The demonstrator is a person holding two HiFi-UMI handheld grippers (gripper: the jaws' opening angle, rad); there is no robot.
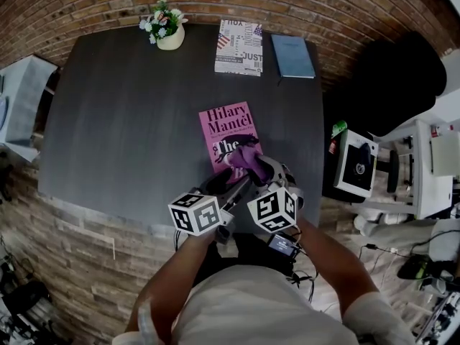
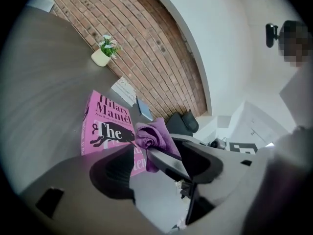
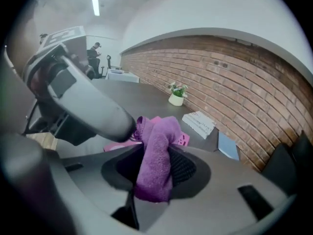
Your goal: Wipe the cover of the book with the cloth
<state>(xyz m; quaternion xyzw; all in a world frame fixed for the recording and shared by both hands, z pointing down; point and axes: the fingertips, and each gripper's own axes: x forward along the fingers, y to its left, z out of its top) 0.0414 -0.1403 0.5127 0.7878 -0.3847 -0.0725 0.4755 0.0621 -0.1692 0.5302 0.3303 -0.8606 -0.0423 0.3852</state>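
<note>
Closest in, the person's forearms (image 1: pixel 180 272) run out to the two marker cubes (image 1: pixel 195 214). Just past them the right gripper (image 3: pixel 155 153) has its fingers clamped on a bunched purple terry cloth (image 3: pixel 154 180), which sticks out above and below the pads. Beside it the left gripper (image 2: pixel 139 155) has its fingers spread with nothing pressed between them. The cloth's free end shows right at their tips, but I cannot tell whether it touches them. Beyond and below both sets of fingers lies the pink paperback book (image 1: pixel 226 131), flat and face up on the dark wood-grain bench (image 1: pixel 122 106). In the head view its near end is covered by the cloth and fingers. Far beyond the fingers are a black-and-white printed book (image 1: pixel 238 47), a blue-grey notebook (image 1: pixel 292 56) and a small white pot of flowers (image 1: pixel 168 33). By my reading the cloth is secured and seems lifted clear of the cover over the book's near end, so the grasp is done. The cover does not show whether any stroke has been made, and the wiping across it looks to be what remains.
</note>
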